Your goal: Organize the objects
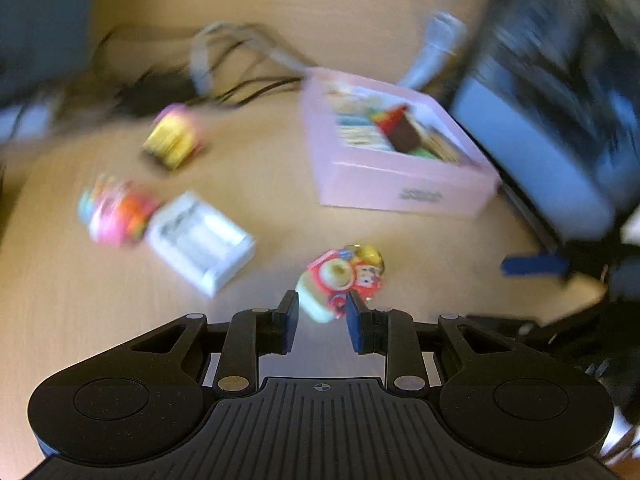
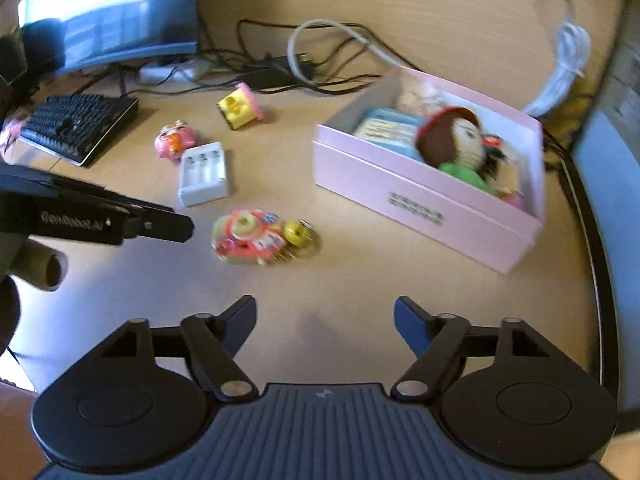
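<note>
Wooden desk carries pink box, keyboard

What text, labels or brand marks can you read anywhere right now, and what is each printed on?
"GenRobot.ai": white lettering on the side of the black left gripper, slightly blurred.
Dark printed label on the front wall of the pink cardboard box: too blurred to read.
Print on the blue and white packet inside the box: too small to read.
Red and yellow toy keychain: markings blurred.
</note>
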Motion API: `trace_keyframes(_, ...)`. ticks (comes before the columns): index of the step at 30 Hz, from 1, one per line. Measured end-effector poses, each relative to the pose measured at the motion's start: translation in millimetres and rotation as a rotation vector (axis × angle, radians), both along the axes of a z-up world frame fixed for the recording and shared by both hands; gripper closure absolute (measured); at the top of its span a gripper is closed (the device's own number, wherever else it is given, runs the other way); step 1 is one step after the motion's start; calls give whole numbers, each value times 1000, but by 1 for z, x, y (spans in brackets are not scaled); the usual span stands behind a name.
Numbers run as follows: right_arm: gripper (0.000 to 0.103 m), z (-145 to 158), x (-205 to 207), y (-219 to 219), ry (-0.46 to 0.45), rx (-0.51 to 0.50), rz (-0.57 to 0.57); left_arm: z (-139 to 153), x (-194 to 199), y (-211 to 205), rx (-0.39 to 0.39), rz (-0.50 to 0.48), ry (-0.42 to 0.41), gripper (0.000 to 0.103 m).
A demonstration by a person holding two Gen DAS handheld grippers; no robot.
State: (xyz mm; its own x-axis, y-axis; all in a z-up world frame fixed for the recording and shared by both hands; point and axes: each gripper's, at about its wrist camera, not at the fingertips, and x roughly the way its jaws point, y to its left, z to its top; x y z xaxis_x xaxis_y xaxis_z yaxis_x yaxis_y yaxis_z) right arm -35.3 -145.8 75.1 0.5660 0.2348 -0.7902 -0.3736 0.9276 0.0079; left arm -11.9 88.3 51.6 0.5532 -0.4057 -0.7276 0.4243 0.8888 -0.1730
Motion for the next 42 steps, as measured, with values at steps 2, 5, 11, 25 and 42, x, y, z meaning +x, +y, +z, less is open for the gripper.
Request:
trace_keyframes(2, 23, -5, -3, -11, 11, 7, -36, 1, -3, -18, 135, -88, -92, 74)
trace_keyframes(5, 22, -13, -8, -21, 36, 37, -46, 1, 3, -27, 200, -203, -126, 74)
trace_keyframes(11, 18, -18, -20, -30, 42, 58, -93, -9, 27, -35, 190, -278, -37, 69)
trace_keyframes(25, 1, -43, -28, -26, 0, -39, -218, -15, -7, -6, 211, -113, -75, 71)
trace_keyframes(42, 0, -53, -9, -28, -45, 15, -267, -28, -14, -20, 244, -262, 1, 72)
